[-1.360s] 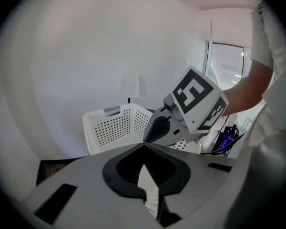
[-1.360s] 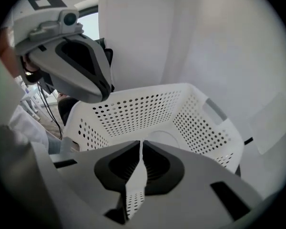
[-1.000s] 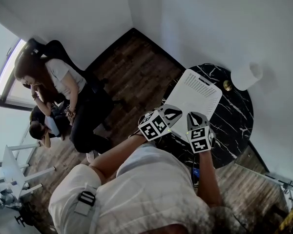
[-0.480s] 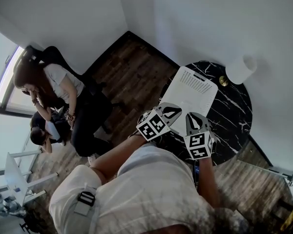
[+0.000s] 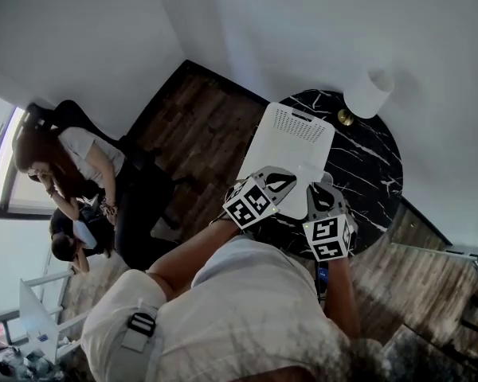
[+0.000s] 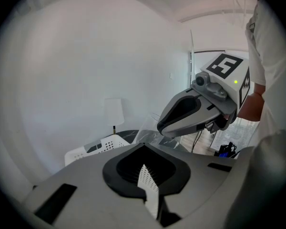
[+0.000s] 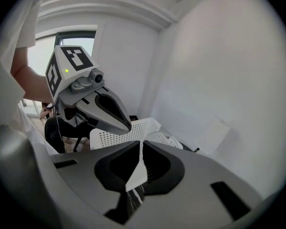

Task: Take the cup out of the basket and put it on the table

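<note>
A white perforated basket [image 5: 288, 138] stands on the round black marble table [image 5: 374, 165]. In the right gripper view the basket [image 7: 128, 131] shows just past my jaws, with a rounded white shape [image 7: 164, 139] inside that I cannot identify as the cup. My left gripper [image 5: 283, 183] and right gripper [image 5: 320, 191] hover side by side at the basket's near end. The jaws of both stand together with nothing between them. The left gripper view looks along its jaws [image 6: 144, 170] toward the basket [image 6: 102, 144], and the right gripper [image 6: 200, 109] crosses that view.
A white table lamp [image 5: 367, 93] with a brass base stands at the table's far side near the wall. To the left on the wooden floor [image 5: 199, 126], a person [image 5: 88, 161] sits in a dark chair, with another person lower down. White walls close in behind the table.
The head view has swung, so the table, basket and lamp sit higher and further left in frame. Both grippers keep nearly the same spot, still shut.
</note>
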Motion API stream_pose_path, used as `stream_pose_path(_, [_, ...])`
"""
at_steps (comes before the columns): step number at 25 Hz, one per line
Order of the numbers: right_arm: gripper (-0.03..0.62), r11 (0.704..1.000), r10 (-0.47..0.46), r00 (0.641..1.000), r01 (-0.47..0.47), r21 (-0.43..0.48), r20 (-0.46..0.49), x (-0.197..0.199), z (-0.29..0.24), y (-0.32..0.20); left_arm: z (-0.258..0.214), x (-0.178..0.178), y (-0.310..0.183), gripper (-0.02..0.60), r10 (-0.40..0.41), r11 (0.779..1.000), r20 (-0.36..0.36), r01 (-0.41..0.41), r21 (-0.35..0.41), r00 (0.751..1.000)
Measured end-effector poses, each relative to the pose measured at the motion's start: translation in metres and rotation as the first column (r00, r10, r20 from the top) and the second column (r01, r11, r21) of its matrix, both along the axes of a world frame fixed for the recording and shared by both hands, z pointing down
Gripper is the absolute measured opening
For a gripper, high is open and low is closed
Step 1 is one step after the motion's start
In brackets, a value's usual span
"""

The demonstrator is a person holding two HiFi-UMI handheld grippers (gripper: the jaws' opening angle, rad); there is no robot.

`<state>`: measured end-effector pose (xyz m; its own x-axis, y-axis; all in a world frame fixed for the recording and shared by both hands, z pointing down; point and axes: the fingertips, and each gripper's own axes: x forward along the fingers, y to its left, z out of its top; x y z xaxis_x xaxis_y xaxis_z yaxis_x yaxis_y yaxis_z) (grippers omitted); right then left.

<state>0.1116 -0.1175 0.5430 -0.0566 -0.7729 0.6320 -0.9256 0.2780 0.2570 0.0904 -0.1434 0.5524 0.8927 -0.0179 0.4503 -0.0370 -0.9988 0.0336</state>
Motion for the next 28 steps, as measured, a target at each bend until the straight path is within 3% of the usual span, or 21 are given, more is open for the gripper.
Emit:
stream_pose_path(8, [0.025,0.990,0.142,0.990,-0.142,0.005,-0.022,0.049,-0.007,0.045,-0.002,0.049,0.042,0.006,0.137,0.991,-0.008,-0.137,0.003,0.991])
stream_pose_path(18, [0.025,0.943,0.333,0.942,-0.333,0.000,-0.038,0.104,-0.006,0.114,0.001,0.102,0.103,0.006,0.312,0.950,-0.001,-0.312,0.002,0.950])
stream_pose_path(28, [0.025,0.914,0.398,0.916,-0.401,-0.062,-0.051,0.136,0.022,0.150,0.035,0.132,0.137,0.006,0.373,0.928,0.045,-0.371,-0.044,0.927])
